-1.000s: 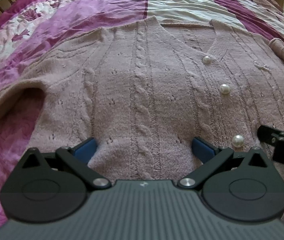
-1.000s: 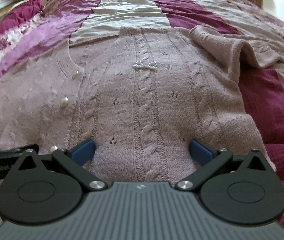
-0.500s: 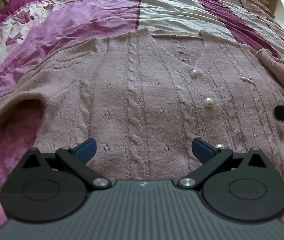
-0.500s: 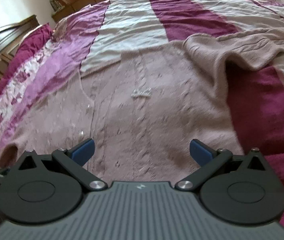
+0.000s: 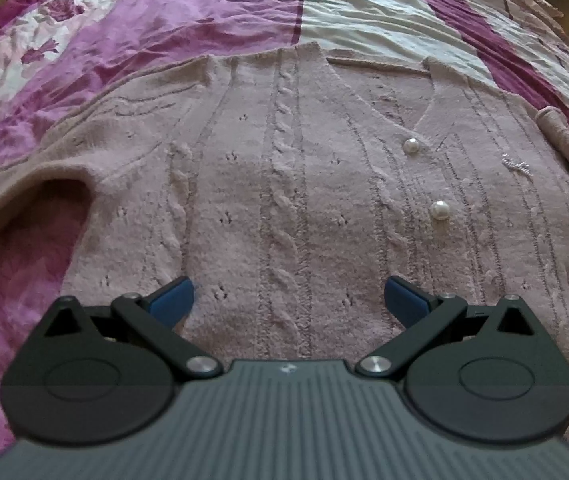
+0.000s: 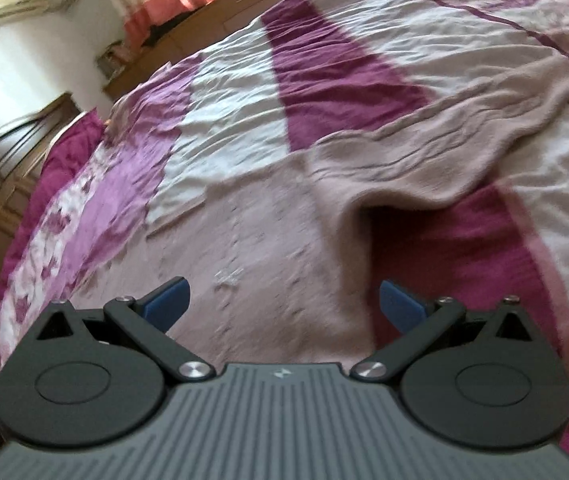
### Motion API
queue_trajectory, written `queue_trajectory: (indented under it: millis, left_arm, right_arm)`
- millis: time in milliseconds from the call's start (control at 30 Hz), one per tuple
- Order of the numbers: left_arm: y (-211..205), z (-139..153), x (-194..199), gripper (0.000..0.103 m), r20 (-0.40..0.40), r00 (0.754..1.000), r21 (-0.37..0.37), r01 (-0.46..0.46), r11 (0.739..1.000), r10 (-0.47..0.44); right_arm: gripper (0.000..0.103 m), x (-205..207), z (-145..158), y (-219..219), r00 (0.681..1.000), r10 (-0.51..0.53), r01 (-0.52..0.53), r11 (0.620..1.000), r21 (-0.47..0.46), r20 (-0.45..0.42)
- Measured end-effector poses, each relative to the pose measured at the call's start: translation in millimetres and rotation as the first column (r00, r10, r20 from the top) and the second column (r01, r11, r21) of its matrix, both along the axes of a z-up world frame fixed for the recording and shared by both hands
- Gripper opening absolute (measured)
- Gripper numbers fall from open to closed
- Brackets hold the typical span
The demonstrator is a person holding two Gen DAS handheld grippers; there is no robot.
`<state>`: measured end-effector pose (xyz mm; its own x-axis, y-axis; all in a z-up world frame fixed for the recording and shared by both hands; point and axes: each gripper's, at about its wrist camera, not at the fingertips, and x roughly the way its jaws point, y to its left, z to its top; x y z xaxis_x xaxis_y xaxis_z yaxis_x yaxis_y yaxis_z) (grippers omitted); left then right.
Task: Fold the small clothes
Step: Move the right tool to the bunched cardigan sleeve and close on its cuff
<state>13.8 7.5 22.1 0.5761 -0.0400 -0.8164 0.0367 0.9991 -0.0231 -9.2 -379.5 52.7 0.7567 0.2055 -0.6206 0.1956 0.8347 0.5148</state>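
Both the left gripper (image 5: pixel 287 296) and right gripper (image 6: pixel 282 300) gape empty over the flat cardigan (image 5: pixel 304 200); right view blurred, so probably best to pinch the sleeve (image 6: pixel 444 160) at its edge and fold inward.

Right gripper (image 6: pixel 282 302) now swung toward the cardigan's (image 6: pixel 268 248) right sleeve (image 6: pixel 436 156), out of the left view

cardigan (image 5: pixel 284 208): fuzzy knit | buttons (image 5: pixel 439 210): glossy pearl | bedspread (image 5: pixel 156 28): sheeny cloth
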Motion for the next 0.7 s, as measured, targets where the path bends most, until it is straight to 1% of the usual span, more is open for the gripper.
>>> queue_trajectory:
  millis: [67, 200, 500, 600, 700]
  left_arm:
    - [-1.2, -3.5, 1.3, 0.103, -0.004, 1.000, 0.014, -0.004, 1.000, 0.004]
    - [-4.8, -10.4, 2.2, 0.103, -0.010, 1.000, 0.042, -0.006, 0.999, 0.006]
    - [-9.4, -16.0, 3.3, 0.103, -0.007, 1.000, 0.071, -0.012, 0.997, 0.012]
    - [-10.9, -17.8, 2.0, 0.103, 0.004, 1.000, 0.081, -0.008, 0.997, 0.008]
    - [-11.2, -18.5, 2.5, 0.103, 0.007, 1.000, 0.082, -0.007, 0.997, 0.006]
  right_arm:
    - [0.103, 3.5, -3.9, -16.3, 0.999, -0.031, 0.031, 1.000, -0.001, -0.010]
    - [0.103, 11.2, -12.2, -48.8, 0.997, -0.071, 0.071, 0.997, 0.026, 0.000]
    - [0.103, 38.1, -27.8, -110.6, 0.979, -0.202, 0.202, 0.979, -0.004, -0.010]
    - [0.103, 49.3, -35.0, -126.7, 0.975, -0.220, 0.220, 0.975, 0.022, -0.022]
    - [0.103, 58.5, -40.3, -135.8, 0.974, -0.224, 0.224, 0.974, 0.035, -0.012]
